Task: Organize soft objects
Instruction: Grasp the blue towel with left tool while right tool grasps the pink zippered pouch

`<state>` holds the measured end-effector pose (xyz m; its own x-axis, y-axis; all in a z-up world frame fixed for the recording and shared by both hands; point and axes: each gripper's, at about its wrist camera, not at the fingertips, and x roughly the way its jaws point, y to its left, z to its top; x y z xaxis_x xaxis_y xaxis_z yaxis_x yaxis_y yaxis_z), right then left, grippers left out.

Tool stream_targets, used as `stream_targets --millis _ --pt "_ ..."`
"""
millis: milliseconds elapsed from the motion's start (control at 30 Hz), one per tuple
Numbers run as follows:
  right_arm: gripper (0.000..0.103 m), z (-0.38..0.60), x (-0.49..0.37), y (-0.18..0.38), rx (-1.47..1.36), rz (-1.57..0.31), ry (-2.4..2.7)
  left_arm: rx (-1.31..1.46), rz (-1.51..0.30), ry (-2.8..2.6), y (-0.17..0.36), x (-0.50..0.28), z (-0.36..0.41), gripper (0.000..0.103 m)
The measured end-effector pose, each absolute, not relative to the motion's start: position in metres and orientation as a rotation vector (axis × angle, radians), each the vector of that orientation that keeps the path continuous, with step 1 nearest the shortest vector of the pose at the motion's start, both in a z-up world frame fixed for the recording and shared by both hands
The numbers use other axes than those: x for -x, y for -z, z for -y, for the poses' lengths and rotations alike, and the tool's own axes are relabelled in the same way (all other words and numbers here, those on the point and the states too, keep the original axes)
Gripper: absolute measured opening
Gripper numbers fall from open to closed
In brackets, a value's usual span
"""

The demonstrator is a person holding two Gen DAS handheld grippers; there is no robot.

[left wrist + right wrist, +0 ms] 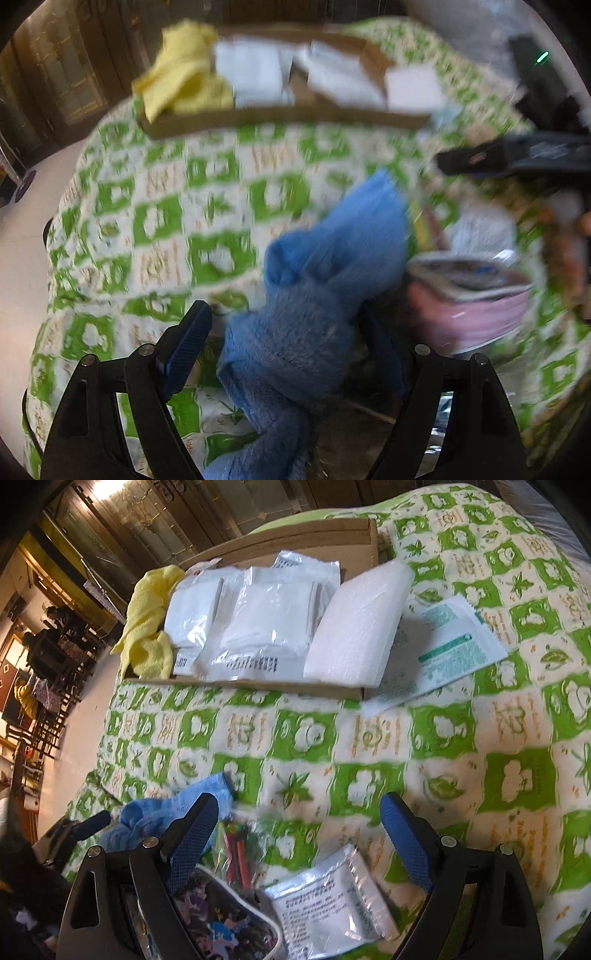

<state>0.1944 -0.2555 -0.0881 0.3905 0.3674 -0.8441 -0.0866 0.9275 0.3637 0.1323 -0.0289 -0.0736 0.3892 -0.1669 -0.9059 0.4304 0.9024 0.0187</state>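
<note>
The blue towel [314,295] lies lengthwise toward the cardboard box [280,116] (blurred), between the left gripper [288,332]'s wide jaws; the right gripper [306,834] gapes empty.

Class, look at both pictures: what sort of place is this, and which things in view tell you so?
Probably a bedroom or living room at home: a quilted green-and-white bedspread, a cardboard box of soft packets, and ornate wooden doors behind.

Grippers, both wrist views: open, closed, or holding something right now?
Left gripper: open, fingers either side of the fluffy blue cloth, not gripping it.
Right gripper: open, holding nothing.
</note>
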Motion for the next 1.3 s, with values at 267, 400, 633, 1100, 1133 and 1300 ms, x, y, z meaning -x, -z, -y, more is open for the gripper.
stream_targets --millis 267,400,633,1100,1133,1300 --pt "0.092 0.218 -0.151 0.082 -0.152 -1.252 -0.544 -0.225 -1.098 0.364 0.071 -0.133 0.02 0.082" --pt "0.098 0.21 -0.143 0.084 -0.134 -1.263 -0.603 -0.189 -1.087 0.346 0.065 -0.138 0.008 0.082" --pt "0.102 0.214 -0.133 0.077 -0.139 -1.243 -0.69 -0.09 -1.094 0.322 0.059 -0.146 -0.02 0.082" --pt "0.091 0.182 -0.143 0.103 -0.027 -1.27 -0.647 -0.184 -1.184 0.308 0.092 -0.15 0.007 0.092" --pt "0.083 0.181 -0.143 0.102 -0.022 -1.268 -0.642 -0.185 -1.182 0.308 0.092 -0.15 0.008 0.092" --pt "0.065 0.197 -0.147 0.096 -0.117 -1.247 -0.618 -0.115 -1.103 0.307 0.078 -0.146 0.003 0.074"
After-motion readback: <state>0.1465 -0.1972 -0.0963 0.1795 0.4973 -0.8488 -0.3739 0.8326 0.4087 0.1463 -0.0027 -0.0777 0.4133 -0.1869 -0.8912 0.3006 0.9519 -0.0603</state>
